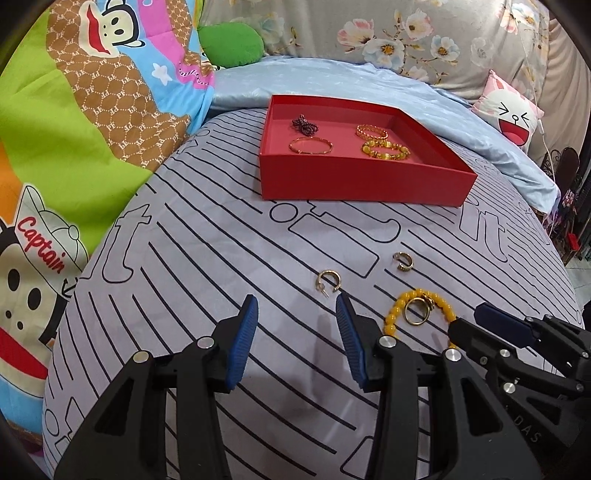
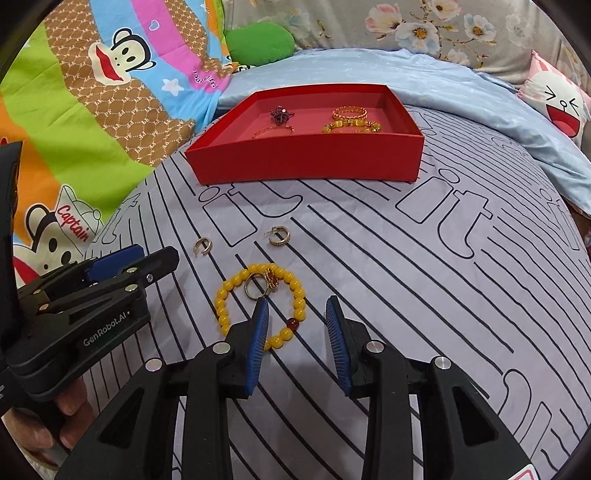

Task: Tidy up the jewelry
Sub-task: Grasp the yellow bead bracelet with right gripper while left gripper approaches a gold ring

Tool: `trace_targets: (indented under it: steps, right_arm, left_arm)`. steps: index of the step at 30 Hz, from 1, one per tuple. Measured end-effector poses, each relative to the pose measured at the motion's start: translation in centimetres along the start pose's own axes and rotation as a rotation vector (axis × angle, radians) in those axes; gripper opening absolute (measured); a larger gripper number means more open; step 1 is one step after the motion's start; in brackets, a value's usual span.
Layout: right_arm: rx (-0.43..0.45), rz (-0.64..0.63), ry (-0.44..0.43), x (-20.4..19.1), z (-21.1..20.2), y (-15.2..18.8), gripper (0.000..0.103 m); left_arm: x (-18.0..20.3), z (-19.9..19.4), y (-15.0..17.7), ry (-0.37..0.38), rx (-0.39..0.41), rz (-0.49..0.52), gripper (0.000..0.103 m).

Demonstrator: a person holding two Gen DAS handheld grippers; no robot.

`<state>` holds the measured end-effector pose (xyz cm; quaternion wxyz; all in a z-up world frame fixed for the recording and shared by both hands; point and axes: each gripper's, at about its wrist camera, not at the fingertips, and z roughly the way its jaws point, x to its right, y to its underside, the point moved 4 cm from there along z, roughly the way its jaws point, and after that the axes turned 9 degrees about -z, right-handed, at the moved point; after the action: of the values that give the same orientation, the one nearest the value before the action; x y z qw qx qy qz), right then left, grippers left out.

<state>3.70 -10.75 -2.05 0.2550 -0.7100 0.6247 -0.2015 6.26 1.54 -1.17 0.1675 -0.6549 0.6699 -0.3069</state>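
A red tray on the bed holds a dark beaded piece, a thin gold bangle, a gold chain bracelet and a yellow bead bracelet. On the striped sheet lie two gold hoop earrings, a yellow bead bracelet and a gold ring inside it. My left gripper is open, just short of the nearer earring. My right gripper is open over the bracelet's near edge.
A cartoon monkey blanket lies left, a pale blue sheet behind the tray, a floral pillow and a pink cartoon cushion at the back. The bed edge drops off right.
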Motion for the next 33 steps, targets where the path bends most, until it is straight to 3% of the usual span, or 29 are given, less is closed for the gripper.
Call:
trace_targets:
  steps: [13,17,24,33]
  right_arm:
    - [-0.008,-0.058,0.062,-0.3,1.2,0.2,0.027]
    - [-0.01,-0.046,0.056,0.2,1.4,0.0,0.007]
    - [0.017,0.004,-0.028,0.5,0.9,-1.0,0.007]
    - [0.103,0.045,-0.006,1.8,-2.3,-2.6,0.007]
  left_arm:
    - [0.0,0.8,0.8,0.002,-0.025,-0.005,0.042]
    - [0.0,1.0,1.0,0.002,-0.032,-0.005,0.042]
    - [0.0,1.1,1.0,0.003,-0.035,-0.006,0.042]
    - [0.7,0.5,1.1,0.029,-0.033,0.005,0.042]
